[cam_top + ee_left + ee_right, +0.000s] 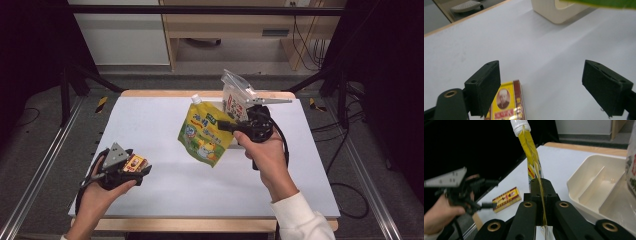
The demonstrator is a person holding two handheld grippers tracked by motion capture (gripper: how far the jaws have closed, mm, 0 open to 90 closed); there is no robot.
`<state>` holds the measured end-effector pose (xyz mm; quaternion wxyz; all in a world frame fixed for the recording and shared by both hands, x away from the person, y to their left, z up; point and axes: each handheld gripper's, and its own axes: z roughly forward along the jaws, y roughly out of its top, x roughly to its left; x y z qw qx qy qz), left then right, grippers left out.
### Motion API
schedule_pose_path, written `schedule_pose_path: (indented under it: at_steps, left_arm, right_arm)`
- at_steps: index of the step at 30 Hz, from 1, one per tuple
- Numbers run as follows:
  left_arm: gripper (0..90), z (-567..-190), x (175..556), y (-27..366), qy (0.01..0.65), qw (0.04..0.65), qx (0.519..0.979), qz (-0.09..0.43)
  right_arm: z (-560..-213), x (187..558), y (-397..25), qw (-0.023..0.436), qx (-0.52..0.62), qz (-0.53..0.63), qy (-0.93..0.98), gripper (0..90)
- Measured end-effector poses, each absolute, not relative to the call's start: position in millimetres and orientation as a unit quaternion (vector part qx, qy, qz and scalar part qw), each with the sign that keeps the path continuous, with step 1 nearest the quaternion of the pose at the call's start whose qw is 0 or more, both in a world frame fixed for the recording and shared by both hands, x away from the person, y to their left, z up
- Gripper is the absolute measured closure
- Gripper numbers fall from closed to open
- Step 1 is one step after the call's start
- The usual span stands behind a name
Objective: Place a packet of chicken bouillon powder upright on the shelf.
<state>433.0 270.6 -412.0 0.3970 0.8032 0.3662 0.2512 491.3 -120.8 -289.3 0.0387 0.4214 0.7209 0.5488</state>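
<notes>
Right gripper [227, 126] clamps yellow pouch [204, 132] aloft over table's [150, 115] middle, w/ tray [594, 185] beside; left gripper [549, 82], jaws apart, flanks small box [506, 103] near front-left edge. Both likely yet to be placed.

The left gripper [141, 169] sits low at the near left, fingers [484, 86] spread wide; the right gripper [226, 126] is raised mid-air, fingers [535, 202] clamped together.
</notes>
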Motion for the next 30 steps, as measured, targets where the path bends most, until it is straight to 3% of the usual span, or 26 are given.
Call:
schedule_pose_path:
  at_steps: [15, 30]
  left_arm:
    - [10.7, -437, 408, 278, 0.386, 0.377, 0.8, 0.263]
    - [10.7, -440, 410, 280, 0.396, 0.371, 0.798, 0.262]
  right_arm:
    - [-273, 517, -102, 0.113, 0.487, 0.585, 0.638, 90.0]
    - [-284, 533, -98, 0.11, 0.516, 0.598, 0.603, 90.0]
